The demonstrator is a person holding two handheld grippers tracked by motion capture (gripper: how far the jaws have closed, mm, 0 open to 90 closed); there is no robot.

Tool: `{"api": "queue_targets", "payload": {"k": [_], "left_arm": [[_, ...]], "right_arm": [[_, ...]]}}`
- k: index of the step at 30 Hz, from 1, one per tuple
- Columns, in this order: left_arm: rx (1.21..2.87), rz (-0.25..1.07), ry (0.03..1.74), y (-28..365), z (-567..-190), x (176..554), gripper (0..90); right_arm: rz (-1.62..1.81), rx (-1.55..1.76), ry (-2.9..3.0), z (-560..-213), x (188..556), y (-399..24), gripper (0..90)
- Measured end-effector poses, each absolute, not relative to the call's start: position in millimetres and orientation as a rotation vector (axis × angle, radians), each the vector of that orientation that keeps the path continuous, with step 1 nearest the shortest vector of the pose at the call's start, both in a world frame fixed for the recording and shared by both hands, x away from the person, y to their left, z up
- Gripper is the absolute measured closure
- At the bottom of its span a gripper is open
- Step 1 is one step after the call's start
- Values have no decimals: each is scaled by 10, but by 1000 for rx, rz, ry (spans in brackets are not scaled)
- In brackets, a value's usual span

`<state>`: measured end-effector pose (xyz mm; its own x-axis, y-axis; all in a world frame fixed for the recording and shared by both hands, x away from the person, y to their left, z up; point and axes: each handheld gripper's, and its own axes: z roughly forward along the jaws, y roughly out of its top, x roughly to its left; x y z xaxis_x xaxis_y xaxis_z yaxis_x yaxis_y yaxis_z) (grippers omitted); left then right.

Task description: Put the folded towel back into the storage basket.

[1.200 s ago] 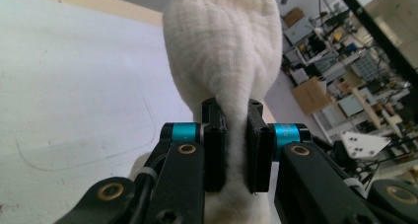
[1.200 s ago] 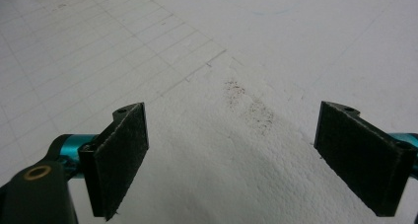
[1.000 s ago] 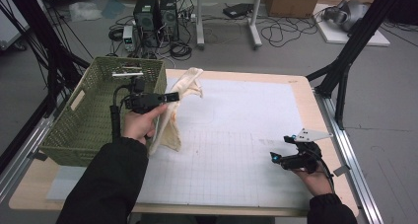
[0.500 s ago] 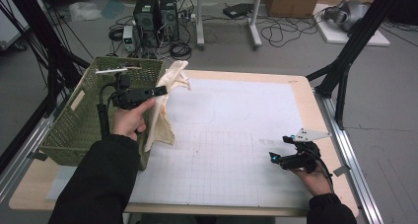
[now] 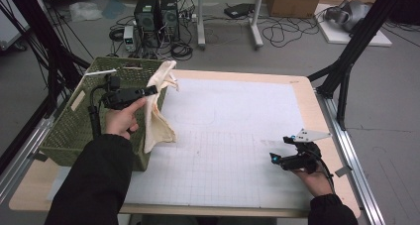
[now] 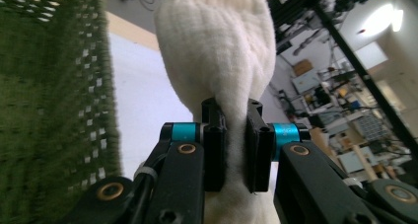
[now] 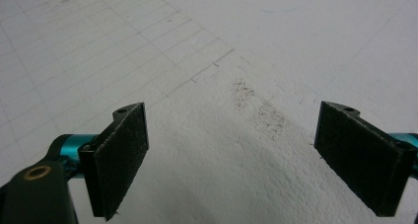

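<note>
Now, left tongs (image 5: 148, 91) clamped on one cream cloth (image 5: 157, 121), right tongs (image 5: 275, 158) apart, one green basket (image 5: 69, 131).

Black sleeves; each black tool (image 5: 148, 90) has teal-collared jaws, brass-looking pivot screws, perhaps dark foam pads.

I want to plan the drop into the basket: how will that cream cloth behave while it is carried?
Probably floppy: the cloth hangs limp below the left gripper. Likely light, since one pinch holds it. It may snag the basket rim.

Even indoor light, soft shadows, blurred green basket (image 6: 54, 110) edge, hazy bright background glare.
</note>
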<state>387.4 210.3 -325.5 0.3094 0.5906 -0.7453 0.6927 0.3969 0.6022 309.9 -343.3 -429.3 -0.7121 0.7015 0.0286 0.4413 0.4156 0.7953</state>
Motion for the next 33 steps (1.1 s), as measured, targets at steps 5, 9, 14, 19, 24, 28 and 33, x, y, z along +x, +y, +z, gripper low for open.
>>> {"api": "queue_targets", "payload": {"k": [5,9,14,19,24,28,33], "left_arm": [[1247,-112,1369,2266,-3285,3892,810],[1231,-112,1381,2434,-3307,3891,810],[1220,-94,1399,2638,-3312,3867,810],[1226,-68,1415,2789,-3301,3838,810],[1244,-49,1435,2913,-3285,3816,810],[1272,-35,1460,2983,-3285,3801,810],[1296,-16,1473,3077,-3269,3762,810]], "right_arm": [[1179,988,2369,-4300,3106,-3433,124],[1180,997,2367,-4302,3110,-3438,124],[1165,1000,2378,-4321,3115,-3436,124],[1159,1005,2377,-4320,3109,-3437,124],[1155,1007,2376,-4325,3115,-3440,124],[1145,1004,2378,-4325,3115,-3438,124],[1137,1005,2377,-4321,3103,-3435,124]]}}
